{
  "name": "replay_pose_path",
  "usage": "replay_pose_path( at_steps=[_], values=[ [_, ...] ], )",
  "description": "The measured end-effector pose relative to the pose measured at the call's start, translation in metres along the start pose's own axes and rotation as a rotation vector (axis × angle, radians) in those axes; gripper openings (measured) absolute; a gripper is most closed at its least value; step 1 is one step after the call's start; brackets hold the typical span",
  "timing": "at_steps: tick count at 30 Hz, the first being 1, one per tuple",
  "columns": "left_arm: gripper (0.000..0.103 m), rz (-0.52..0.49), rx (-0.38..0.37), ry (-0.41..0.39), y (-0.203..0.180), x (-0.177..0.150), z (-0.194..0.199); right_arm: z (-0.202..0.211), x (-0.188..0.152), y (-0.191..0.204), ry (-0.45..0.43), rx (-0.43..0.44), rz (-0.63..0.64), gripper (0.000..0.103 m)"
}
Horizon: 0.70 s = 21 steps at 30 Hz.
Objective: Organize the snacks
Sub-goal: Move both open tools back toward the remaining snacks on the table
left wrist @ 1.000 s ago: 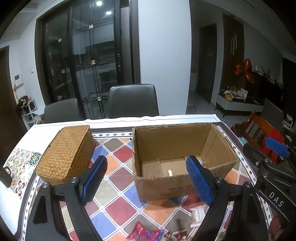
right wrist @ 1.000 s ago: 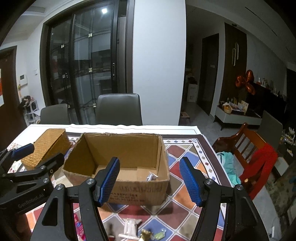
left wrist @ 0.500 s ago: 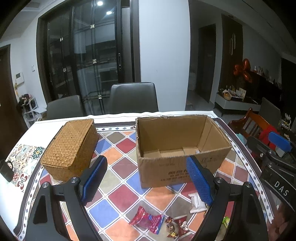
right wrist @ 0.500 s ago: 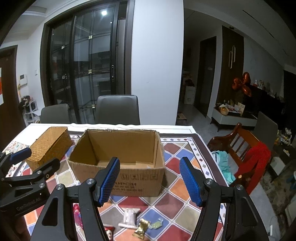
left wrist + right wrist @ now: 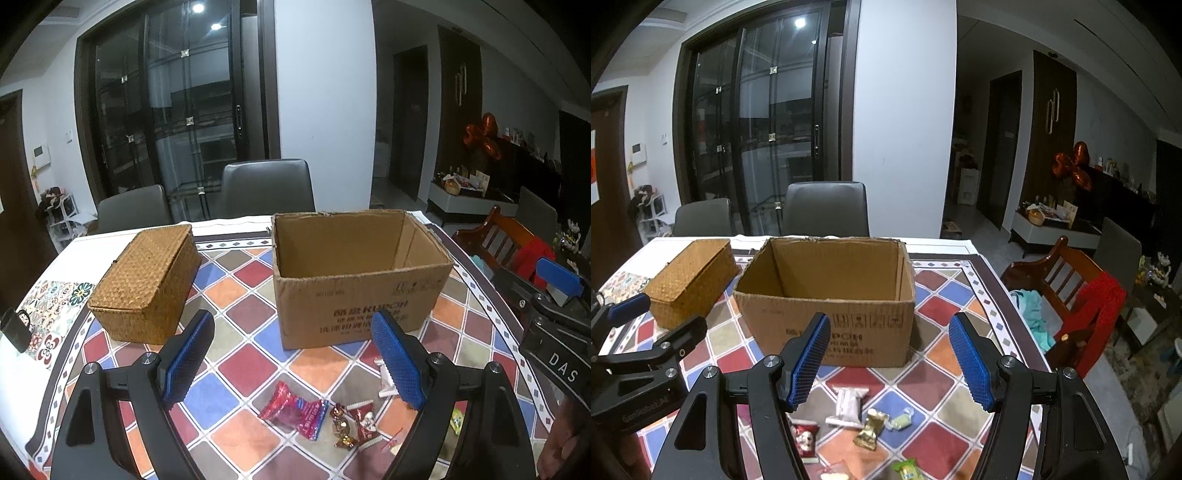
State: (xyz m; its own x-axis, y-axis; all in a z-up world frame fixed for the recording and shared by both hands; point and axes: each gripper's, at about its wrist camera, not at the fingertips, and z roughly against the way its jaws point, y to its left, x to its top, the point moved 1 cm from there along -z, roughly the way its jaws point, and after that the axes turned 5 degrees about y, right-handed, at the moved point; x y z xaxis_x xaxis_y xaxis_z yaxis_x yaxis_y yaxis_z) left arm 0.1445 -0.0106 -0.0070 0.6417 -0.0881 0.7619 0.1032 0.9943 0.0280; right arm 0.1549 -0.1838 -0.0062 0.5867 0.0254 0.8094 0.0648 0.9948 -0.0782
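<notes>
- Left wrist view: left gripper [image 5: 291,354] has its jaws spread wide with nothing between the pads; it hangs over the tiled bench [image 5: 236,280], pointing down and forward.
- Same view: the snacks sit on the bench below and slightly right of the jaws. Red packet [image 5: 293,408] lies just under the gap, long axis slanting from upper left to lower right. Small wrapped candies [image 5: 354,421] are just right of it, and a white packet [image 5: 386,374] is partly hidden behind the right pad.
- Cardboard box [image 5: 354,280] stands open-topped beyond the snacks; its inside floor is not visible from here. Woven basket [image 5: 147,284] sits lid shut, to the left of the box and apart from it.
- Right gripper body shows at the right edge of this view, clear of the snacks.
- Right wrist view: right gripper [image 5: 890,358] also has its jaws apart and is empty, with the box front straight ahead.
- Same view: white packet [image 5: 849,404] lies just below the gap, long axis running roughly away from the camera, towards the box. Gold candy [image 5: 871,430] and pale green candy [image 5: 899,421] are touching or nearly so, just right of it. A red-and-white candy [image 5: 805,439] sits by the left finger.
- Judgement: the red packet is nearer the left hand, the white packet and gold candy nearer the right. Either pick is a short drop down, then a carry forward into the box.
- Risk: candies are clustered, so a wide close may pinch two.
</notes>
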Motion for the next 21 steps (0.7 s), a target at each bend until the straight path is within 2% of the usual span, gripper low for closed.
replay_pose_path(
  at_steps=[5, 13, 21],
  values=[
    [0.087, -0.015, -0.011, 0.005, -0.007, -0.01, 0.001, 0.007, -0.01, -0.007, 0.008, -0.019, -0.01, 0.068],
    [0.087, -0.01, 0.01, -0.028, -0.012, -0.028, 0.004, 0.007, -0.028, -0.014, 0.032, -0.051, -0.018, 0.068],
    [0.086, -0.01, 0.011, -0.004, -0.014, -0.042, -0.004, 0.004, -0.041, -0.012, 0.043, -0.064, -0.012, 0.068]
  ],
)
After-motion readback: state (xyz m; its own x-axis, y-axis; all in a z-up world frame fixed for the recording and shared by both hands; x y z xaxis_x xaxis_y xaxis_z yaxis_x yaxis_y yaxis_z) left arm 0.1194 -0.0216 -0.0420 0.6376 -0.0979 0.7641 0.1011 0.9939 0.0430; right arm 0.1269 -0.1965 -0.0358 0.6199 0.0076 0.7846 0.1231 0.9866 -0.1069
